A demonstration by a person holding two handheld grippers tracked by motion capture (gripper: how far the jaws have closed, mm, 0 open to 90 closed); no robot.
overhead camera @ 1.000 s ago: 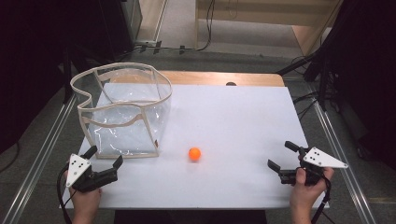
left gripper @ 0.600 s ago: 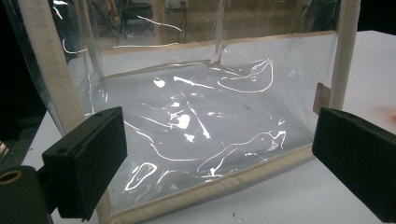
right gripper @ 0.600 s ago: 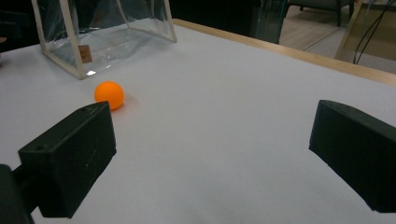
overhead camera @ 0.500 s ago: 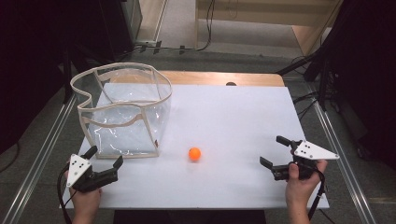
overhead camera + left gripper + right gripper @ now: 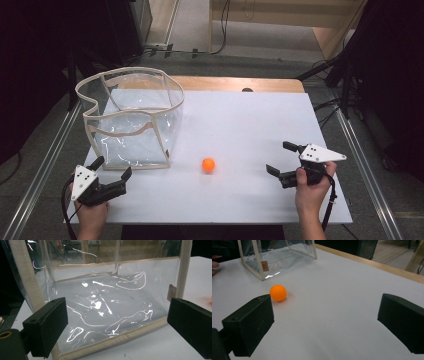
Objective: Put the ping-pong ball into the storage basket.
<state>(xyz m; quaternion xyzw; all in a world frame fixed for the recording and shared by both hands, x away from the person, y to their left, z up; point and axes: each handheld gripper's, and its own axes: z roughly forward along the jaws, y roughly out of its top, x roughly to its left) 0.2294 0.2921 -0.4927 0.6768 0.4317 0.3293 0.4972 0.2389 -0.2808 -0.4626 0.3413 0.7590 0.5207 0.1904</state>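
Observation:
A small orange ball (image 5: 208, 164) (image 5: 278, 293) lies on the white table (image 5: 240, 125), just right of a clear plastic bag (image 5: 131, 120) (image 5: 105, 310) with a cream fabric rim that stands open. My right gripper (image 5: 281, 159) is open a short way to the ball's right, its jaws pointing toward it, nothing between them. At the table's front left my left gripper (image 5: 112, 169) is open, its jaws close in front of the bag's near wall.
The table's wooden far edge (image 5: 240, 84) runs behind the bag. Metal rails (image 5: 367, 170) flank both sides of the table. Bare white surface lies between the ball and my right gripper.
My right gripper has moved left and slightly forward, toward the ball. The left gripper, the ball and the bag have stayed where they were.

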